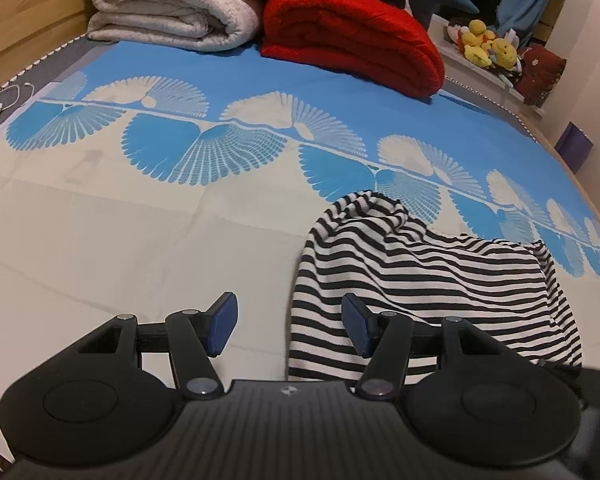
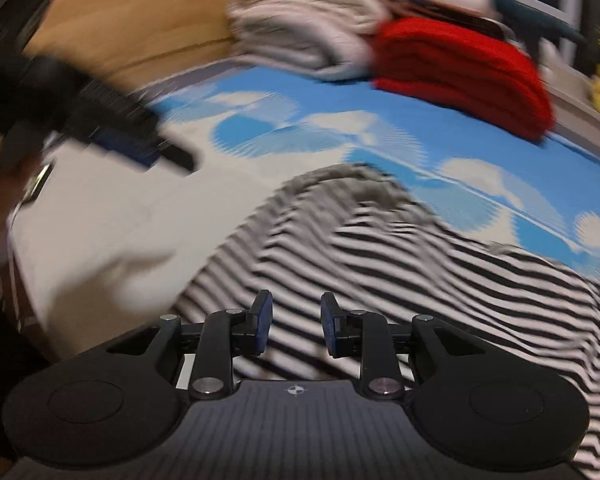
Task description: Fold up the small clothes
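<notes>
A black-and-white striped garment (image 1: 420,272) lies crumpled on the bed sheet (image 1: 140,240), at the lower right in the left wrist view. My left gripper (image 1: 290,322) is open just above the garment's left edge. Its right pad (image 1: 356,330) hangs over the stripes, its left pad over bare sheet, and nothing is pinched. The right wrist view is blurred by motion. There my right gripper (image 2: 296,320) hovers over the striped garment (image 2: 380,248) with a narrow gap between its pads and no cloth in it. The left gripper (image 2: 132,136) and the hand holding it show at the upper left of that view.
A folded white blanket (image 1: 172,0) and a folded red blanket (image 1: 348,36) sit at the far end of the bed. Yellow plush toys (image 1: 488,44) rest on a shelf beyond the right edge. A white cable (image 1: 4,100) lies at the far left.
</notes>
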Demonstrator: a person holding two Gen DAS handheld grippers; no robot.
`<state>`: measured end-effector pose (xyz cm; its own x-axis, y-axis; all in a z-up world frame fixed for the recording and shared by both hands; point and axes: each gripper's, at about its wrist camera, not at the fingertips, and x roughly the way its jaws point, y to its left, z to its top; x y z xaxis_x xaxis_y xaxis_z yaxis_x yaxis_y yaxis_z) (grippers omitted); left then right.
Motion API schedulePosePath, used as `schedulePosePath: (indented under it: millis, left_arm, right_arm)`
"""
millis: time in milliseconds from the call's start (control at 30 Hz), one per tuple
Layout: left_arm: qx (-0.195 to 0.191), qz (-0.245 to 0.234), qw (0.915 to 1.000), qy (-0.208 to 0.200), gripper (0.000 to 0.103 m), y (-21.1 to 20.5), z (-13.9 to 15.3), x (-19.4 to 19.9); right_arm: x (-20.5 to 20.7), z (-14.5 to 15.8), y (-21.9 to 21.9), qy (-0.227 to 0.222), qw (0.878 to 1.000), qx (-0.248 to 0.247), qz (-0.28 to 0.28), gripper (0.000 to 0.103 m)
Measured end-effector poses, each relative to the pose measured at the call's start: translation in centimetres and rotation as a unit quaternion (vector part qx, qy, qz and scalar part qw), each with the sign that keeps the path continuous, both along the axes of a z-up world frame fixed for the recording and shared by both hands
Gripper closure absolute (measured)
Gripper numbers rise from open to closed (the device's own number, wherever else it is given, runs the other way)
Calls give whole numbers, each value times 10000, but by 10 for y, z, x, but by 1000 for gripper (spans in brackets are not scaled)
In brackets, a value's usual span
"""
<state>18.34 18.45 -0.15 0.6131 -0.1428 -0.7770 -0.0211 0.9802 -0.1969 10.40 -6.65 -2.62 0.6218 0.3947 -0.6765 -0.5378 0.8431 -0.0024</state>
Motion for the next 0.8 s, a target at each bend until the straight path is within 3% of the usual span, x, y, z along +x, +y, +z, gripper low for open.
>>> schedulePosePath:
  millis: [233, 433, 633, 733, 800]
  left_arm:
    - [16, 37, 10000, 84, 40, 5, -4, 5]
    - [-31, 77, 9999, 140, 40, 8, -6, 9]
    - [-76, 85, 9998, 179, 40, 10, -8, 13]
    - [-100, 92, 9997, 189, 40, 11, -9, 14]
    - [-123, 98, 9997, 205, 40, 11, -10, 15]
  right_arm:
    - [-6, -20, 43, 15, 9968, -429, 682, 63]
    - [-7, -40, 70, 285, 9877, -887, 1256, 52]
    - [-13, -65, 87, 111, 9696, -1807, 1645, 52]
    - [-20, -68, 91, -89, 9629, -1995, 1816, 54]
    - [-17, -66, 90, -19, 9647, -1934, 1788, 67]
